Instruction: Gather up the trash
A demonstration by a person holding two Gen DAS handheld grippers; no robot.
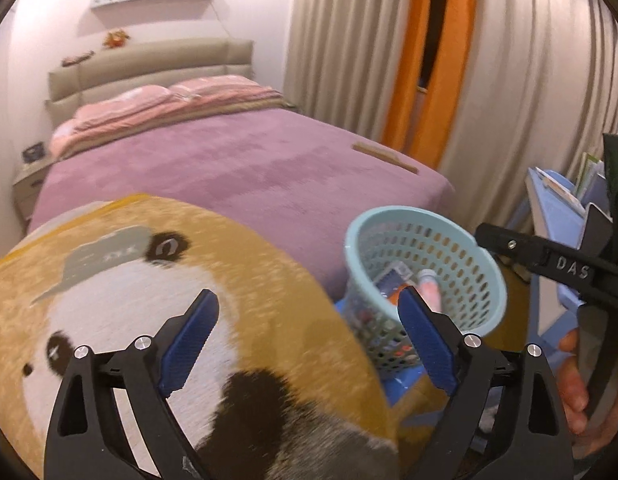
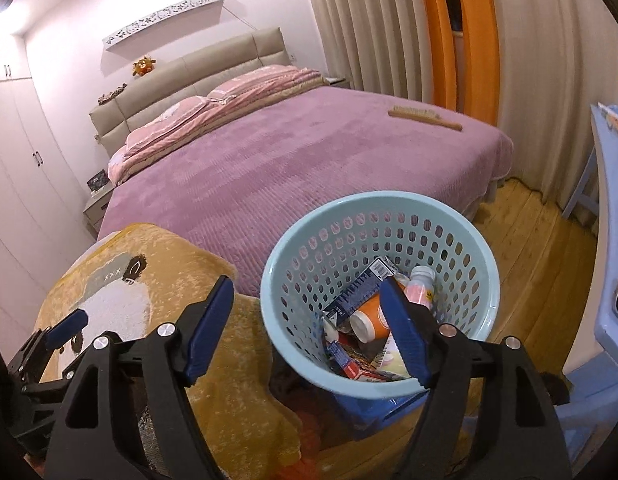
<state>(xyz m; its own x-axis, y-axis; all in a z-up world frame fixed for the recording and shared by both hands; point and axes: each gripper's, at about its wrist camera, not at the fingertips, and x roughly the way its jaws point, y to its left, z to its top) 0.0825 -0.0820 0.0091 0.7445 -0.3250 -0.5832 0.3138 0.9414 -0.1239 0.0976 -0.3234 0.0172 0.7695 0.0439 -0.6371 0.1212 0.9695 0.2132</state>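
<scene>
Left gripper (image 1: 307,334): matte black plastic frame with triangular cut-outs, silver round screws, and blue textured finger pads (image 1: 189,342). Right gripper (image 2: 305,330): identical build. Black arm at right of left view carries white "DAS" lettering. Bare-skinned hand (image 1: 575,384) at lower right.

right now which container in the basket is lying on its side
The orange cup, tipped over with its white end facing the camera in the blue basket. The pink bottle with the white cap stands more upright against the wall.

Basket (image 2: 380,216) in the lower middle, bed (image 2: 293,160) behind it
Trash lies in the basket; panda blanket (image 2: 157,264) at lower left; brush (image 2: 425,117) on the bed, upper right.
</scene>
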